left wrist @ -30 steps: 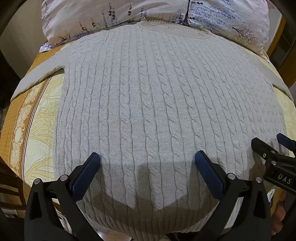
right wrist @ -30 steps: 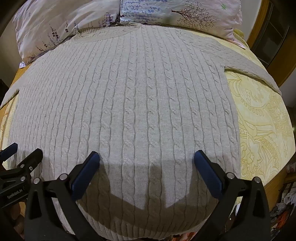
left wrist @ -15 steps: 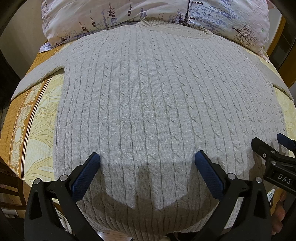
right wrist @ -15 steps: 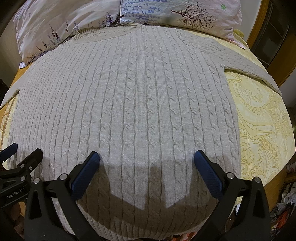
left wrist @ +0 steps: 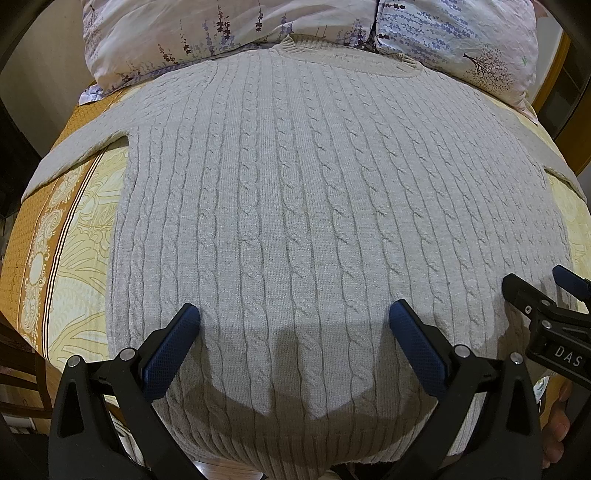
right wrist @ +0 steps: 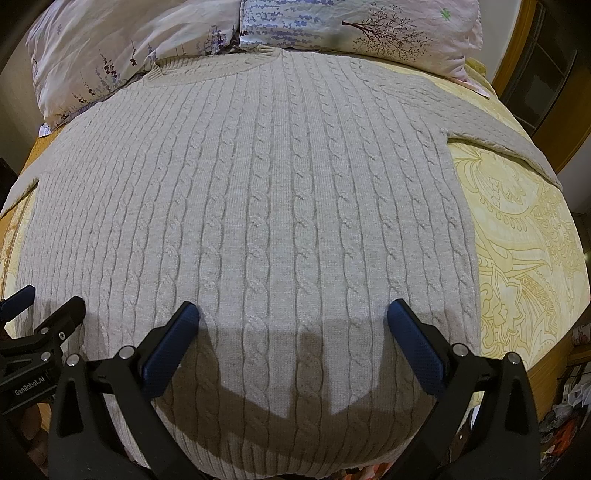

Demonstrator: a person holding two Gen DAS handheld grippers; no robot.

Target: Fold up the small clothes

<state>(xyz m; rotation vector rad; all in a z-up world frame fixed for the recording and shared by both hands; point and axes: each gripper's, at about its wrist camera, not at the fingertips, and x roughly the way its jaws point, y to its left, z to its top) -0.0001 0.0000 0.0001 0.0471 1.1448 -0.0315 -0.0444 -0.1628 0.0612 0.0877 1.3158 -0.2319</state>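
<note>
A pale grey cable-knit sweater [left wrist: 295,206] lies flat on the bed, collar at the far end by the pillows, sleeves spread out to both sides; it also fills the right wrist view [right wrist: 266,206]. My left gripper [left wrist: 293,321] hovers open and empty above the sweater near its hem. My right gripper [right wrist: 291,319] is also open and empty above the hem, further right. Each gripper shows at the edge of the other's view: the right gripper [left wrist: 535,291] and the left gripper [right wrist: 44,310].
Two floral pillows [left wrist: 229,33] [right wrist: 354,26] lie at the head of the bed. A yellow patterned bedspread [right wrist: 517,240] with an orange border [left wrist: 33,258] shows on both sides. Wooden furniture stands at the right edge [right wrist: 535,66]. Clutter lies on the floor at the lower right [right wrist: 565,406].
</note>
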